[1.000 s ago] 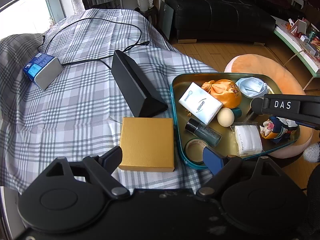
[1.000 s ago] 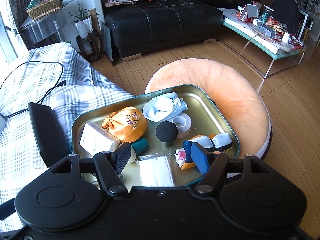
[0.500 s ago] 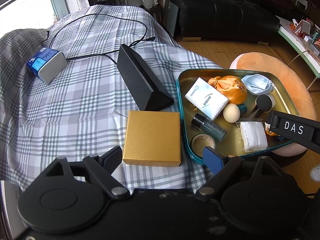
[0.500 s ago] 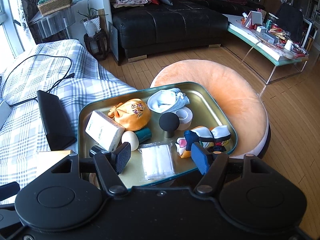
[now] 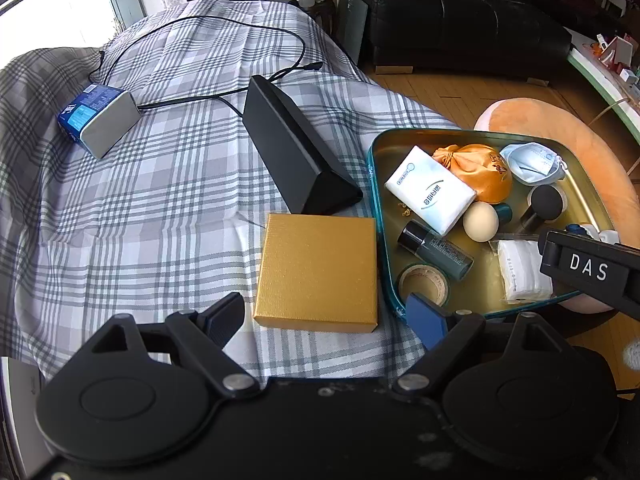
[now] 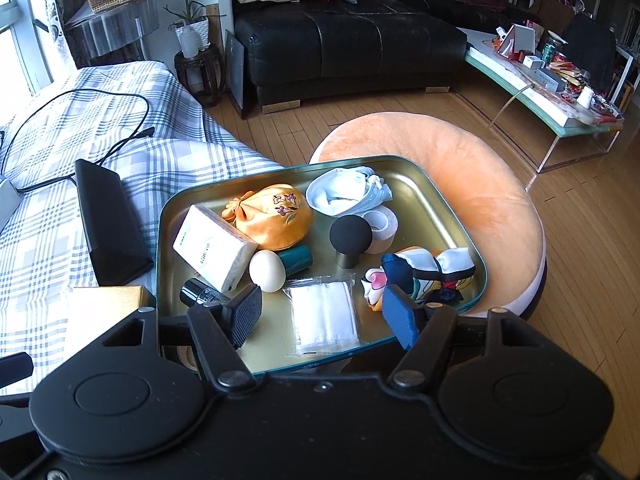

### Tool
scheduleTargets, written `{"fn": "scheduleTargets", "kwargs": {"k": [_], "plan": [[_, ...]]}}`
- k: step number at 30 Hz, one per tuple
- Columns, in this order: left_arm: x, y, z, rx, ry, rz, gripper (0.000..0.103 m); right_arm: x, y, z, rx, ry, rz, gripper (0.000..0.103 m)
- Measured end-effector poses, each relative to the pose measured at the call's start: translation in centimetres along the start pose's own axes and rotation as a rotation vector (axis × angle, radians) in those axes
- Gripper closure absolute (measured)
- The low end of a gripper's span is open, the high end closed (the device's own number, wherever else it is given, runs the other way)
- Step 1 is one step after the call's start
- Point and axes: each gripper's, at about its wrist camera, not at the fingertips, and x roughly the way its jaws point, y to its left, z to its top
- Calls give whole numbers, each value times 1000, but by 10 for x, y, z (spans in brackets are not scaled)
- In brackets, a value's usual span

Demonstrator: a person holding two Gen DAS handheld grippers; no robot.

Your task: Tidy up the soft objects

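Observation:
A teal-rimmed metal tray (image 6: 416, 176) (image 5: 374, 184) rests on an orange cushion (image 6: 472, 176). In it lie an orange satin pouch (image 6: 276, 216) (image 5: 480, 168), a blue face mask (image 6: 344, 192) (image 5: 534, 162), a tissue pack (image 6: 212, 246) (image 5: 430, 194), a bagged white cloth (image 6: 324, 316) (image 5: 520, 268), a patterned scarf (image 6: 424, 268), an egg-shaped sponge (image 6: 267, 271), tape rolls and bottles. My right gripper (image 6: 322, 316) is open and empty over the tray's near edge, above the bagged cloth. My left gripper (image 5: 326, 316) is open and empty over a gold box (image 5: 318, 272).
A plaid cloth (image 5: 160, 200) covers the surface left of the tray, with a black wedge-shaped case (image 5: 292, 148), a blue and silver box (image 5: 96, 118) and a cable (image 5: 224, 96). A black sofa (image 6: 340, 44) and a cluttered glass table (image 6: 540, 80) stand beyond on the wood floor.
Both grippers have pulled back and risen a little, so the tray and gold box look farther off. Both stay open and empty; nothing in the tray has moved.

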Motion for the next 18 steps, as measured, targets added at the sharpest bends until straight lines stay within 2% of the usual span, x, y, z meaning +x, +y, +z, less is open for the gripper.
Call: {"fn": "scheduleTargets", "kwargs": {"k": [18], "plan": [[0,0,0,11,-5,15,16,1,1,0,-2,14,14,39]]}}
